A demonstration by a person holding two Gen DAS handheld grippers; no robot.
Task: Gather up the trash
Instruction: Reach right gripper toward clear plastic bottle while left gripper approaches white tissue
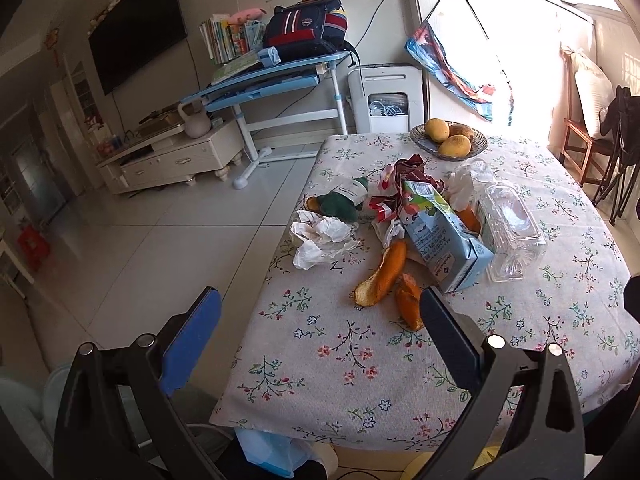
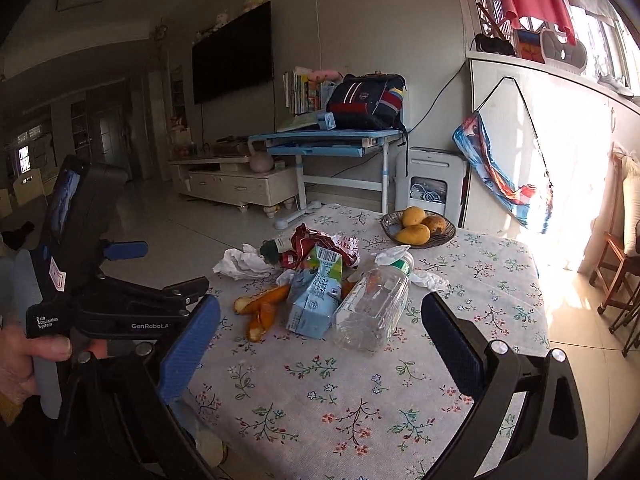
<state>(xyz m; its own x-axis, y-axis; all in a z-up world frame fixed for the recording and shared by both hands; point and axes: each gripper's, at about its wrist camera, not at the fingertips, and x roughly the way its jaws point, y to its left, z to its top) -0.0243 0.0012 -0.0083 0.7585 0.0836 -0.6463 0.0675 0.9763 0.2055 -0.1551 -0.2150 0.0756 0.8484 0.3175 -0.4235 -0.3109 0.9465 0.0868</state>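
Note:
A heap of trash lies on the floral tablecloth (image 1: 340,364): orange peels (image 1: 380,276), a light-blue drink carton (image 1: 440,236), a clear plastic bottle (image 1: 510,228), crumpled white tissue (image 1: 320,236), a green bottle (image 1: 344,200) and a red wrapper (image 1: 400,184). My left gripper (image 1: 320,320) hovers open over the table's near left corner, short of the peels. My right gripper (image 2: 319,314) is also open and holds nothing. It faces the carton (image 2: 316,300), the bottle (image 2: 372,308) and the peels (image 2: 260,304) from the near side.
A bowl of mangoes (image 1: 448,138) stands at the table's far edge. A pale plastic bag (image 1: 272,452) shows under the near edge. In the right wrist view a hand (image 2: 24,360) holds the left tool's black housing (image 2: 96,200). Wooden chairs (image 2: 616,272) stand right, tiled floor left.

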